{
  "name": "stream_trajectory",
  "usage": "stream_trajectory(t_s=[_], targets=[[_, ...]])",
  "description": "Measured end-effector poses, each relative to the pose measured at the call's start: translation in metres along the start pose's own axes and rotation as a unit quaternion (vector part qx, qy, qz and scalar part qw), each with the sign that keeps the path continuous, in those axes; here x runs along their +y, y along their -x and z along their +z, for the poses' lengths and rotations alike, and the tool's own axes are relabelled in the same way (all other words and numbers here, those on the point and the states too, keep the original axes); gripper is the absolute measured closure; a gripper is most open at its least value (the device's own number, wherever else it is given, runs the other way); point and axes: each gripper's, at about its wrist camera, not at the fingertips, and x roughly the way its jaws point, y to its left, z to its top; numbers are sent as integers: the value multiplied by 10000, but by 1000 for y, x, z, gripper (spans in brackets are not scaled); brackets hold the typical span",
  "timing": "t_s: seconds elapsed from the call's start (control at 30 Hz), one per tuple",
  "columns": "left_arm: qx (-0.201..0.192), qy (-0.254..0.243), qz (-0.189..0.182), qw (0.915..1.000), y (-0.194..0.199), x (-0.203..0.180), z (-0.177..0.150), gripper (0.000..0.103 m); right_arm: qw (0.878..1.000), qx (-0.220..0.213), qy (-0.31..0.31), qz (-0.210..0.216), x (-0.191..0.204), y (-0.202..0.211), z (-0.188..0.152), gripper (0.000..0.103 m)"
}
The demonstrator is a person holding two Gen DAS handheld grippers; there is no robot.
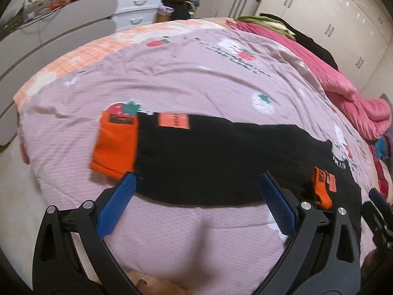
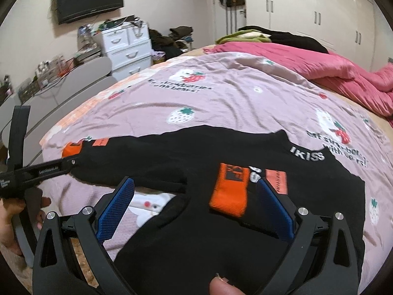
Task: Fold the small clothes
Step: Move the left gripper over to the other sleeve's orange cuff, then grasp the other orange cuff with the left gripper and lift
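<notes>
A black sweatshirt (image 1: 208,162) with orange cuffs lies on the pink bedspread; in the right wrist view it (image 2: 221,233) fills the foreground. One sleeve stretches left, ending in an orange cuff (image 1: 114,145). The other orange cuff (image 2: 229,189) lies folded onto the body. My left gripper (image 1: 196,184) is open, just above the outstretched sleeve's lower edge. My right gripper (image 2: 195,189) is open over the body, beside the folded cuff. The left gripper also shows in the right wrist view (image 2: 49,169), at the sleeve.
The bedspread (image 1: 172,78) has strawberry prints. A pink quilt (image 2: 319,68) and other clothes are piled at the far right of the bed. White drawers (image 2: 127,46), a cluttered desk and a wall TV stand beyond the bed's left side.
</notes>
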Motion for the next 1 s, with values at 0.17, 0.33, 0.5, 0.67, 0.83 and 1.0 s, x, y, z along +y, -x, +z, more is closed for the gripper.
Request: stream_trajectory(t_s=[0.17, 0.33, 0.5, 0.67, 0.83, 1.0], targets=[[-56, 217, 158, 9996, 1, 19, 4, 9, 9997, 67, 201, 154, 20, -8, 2, 4], [-40, 445, 275, 9986, -3, 39, 6, 9, 9990, 192, 278, 305, 37, -17, 1, 4], [-42, 697, 335, 9970, -7, 56, 6, 9, 9976, 254, 491, 420, 57, -24, -1, 4], [-13, 965, 268, 9950, -15, 69, 8, 9, 9965, 310, 585, 511, 70, -28, -5, 4], [-25, 1212, 39, 9926, -24, 78, 13, 9, 9965, 347, 573, 503, 71, -30, -7, 4], [-51, 1360, -122, 9906, -33, 79, 17, 29, 9977, 336, 379, 452, 59, -27, -7, 4]])
